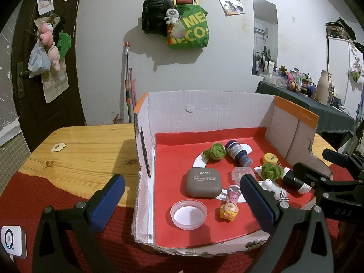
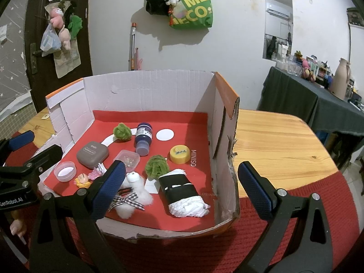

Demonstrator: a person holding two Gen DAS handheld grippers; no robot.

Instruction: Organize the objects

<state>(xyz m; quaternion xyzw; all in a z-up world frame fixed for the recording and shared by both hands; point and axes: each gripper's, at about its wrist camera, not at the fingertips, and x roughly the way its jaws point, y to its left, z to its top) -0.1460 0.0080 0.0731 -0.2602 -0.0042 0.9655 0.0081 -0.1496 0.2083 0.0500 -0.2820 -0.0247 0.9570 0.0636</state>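
A white cardboard box [image 1: 204,104] [image 2: 147,86] with a red floor holds the objects. Inside lie a grey eye-shadow case [image 1: 204,182] [image 2: 92,154], a clear round lid [image 1: 188,213] [image 2: 65,170], a small doll [image 1: 231,204] [image 2: 83,180], two green fuzzy balls [image 1: 216,151] [image 2: 157,166], a dark blue bottle [image 1: 238,152] [image 2: 142,138], a yellow cap [image 1: 270,158] [image 2: 179,153], a clear small case [image 2: 127,159], a white plush with a checked bow [image 2: 134,192] and a black-and-white roll [image 2: 184,193]. My left gripper [image 1: 182,195] is open and empty before the box. My right gripper [image 2: 182,182] is open and empty above the front right corner.
The box stands on a wooden table [image 1: 91,145] [image 2: 277,141] with a red knitted cloth [image 1: 34,204] at the front. A white device [image 1: 12,241] lies front left. A small tag [image 1: 58,146] lies far left. A dark-clothed table with clutter [image 2: 318,95] stands at the right.
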